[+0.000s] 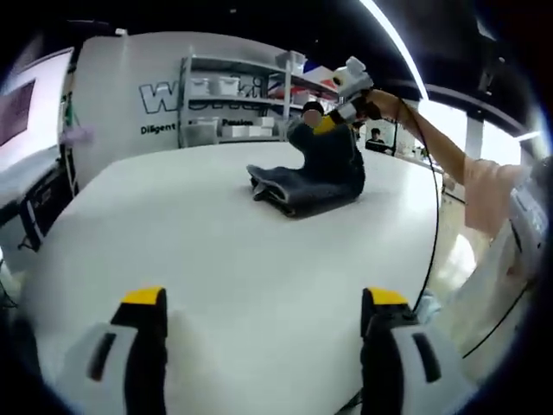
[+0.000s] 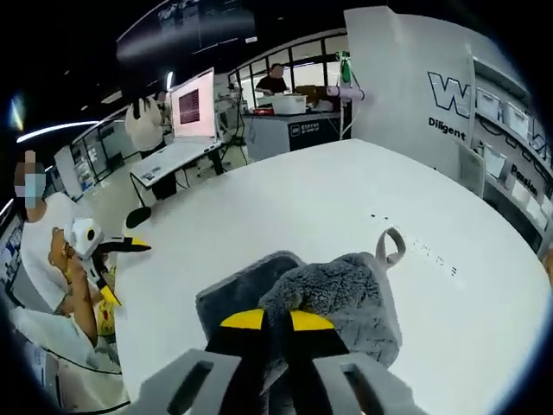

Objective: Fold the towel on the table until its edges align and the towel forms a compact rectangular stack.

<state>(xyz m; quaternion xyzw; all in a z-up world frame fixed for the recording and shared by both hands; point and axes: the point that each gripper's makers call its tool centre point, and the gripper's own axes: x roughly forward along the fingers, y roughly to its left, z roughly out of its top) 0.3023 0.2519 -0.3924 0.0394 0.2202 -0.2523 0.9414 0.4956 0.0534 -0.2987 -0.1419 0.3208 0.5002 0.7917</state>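
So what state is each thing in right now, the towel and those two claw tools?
Towel: partly folded on the white table, one edge lifted.
Right gripper: shut on the towel's lifted edge.
Left gripper: open, holding nothing, above bare table.
Hanging loop: sticking up from the towel's edge.

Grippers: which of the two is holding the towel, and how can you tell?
The right gripper: its yellow-tipped jaws are pinched on the grey towel, lifting a fold. The left gripper hangs open over bare table.

"Diligent" on the white wall panel [image 2: 406, 78] (large letters beginning "W")
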